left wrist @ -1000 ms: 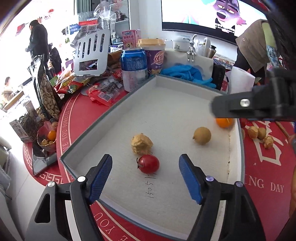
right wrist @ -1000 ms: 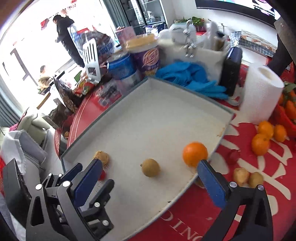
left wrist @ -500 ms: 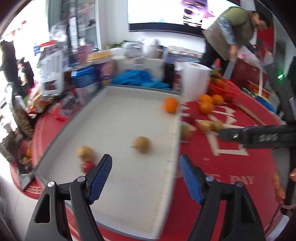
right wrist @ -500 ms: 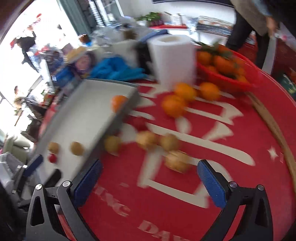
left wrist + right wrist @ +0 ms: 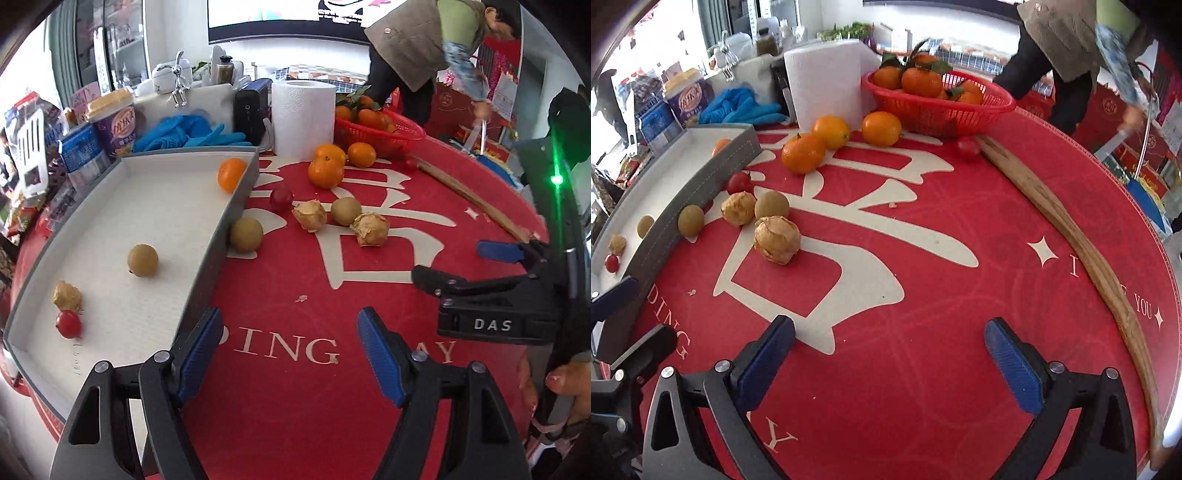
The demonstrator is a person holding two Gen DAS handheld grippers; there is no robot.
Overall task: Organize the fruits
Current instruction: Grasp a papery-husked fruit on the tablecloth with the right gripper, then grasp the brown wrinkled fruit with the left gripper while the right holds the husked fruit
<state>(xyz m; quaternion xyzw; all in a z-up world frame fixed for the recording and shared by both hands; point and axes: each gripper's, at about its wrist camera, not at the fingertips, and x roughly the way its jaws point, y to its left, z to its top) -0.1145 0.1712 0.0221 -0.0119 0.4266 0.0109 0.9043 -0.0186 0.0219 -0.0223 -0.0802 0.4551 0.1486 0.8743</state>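
A grey-walled tray (image 5: 207, 258) holds an orange (image 5: 231, 174), a round brown fruit (image 5: 142, 260), a papery husk fruit (image 5: 66, 294) and a cherry tomato (image 5: 68, 324). On the red mat lie two husk fruits (image 5: 776, 239), brown round fruits (image 5: 690, 220), a cherry tomato (image 5: 739, 181) and three oranges (image 5: 803, 153). My left gripper (image 5: 290, 352) is open and empty above the mat beside the tray's near corner. My right gripper (image 5: 888, 358) is open and empty above the mat, right of the loose fruit; it also shows in the left wrist view (image 5: 491, 258).
A red basket of oranges (image 5: 938, 103) and a paper roll (image 5: 823, 83) stand at the back. A long wooden stick (image 5: 1071, 229) lies along the mat's right edge with a cherry tomato (image 5: 967, 147) at its far end. Blue gloves, cups and cartons crowd behind the tray. A person bends over behind the table.
Both grippers have swung right, away from over the tray to over the red mat. Both stay open and empty. The fruit has not moved.
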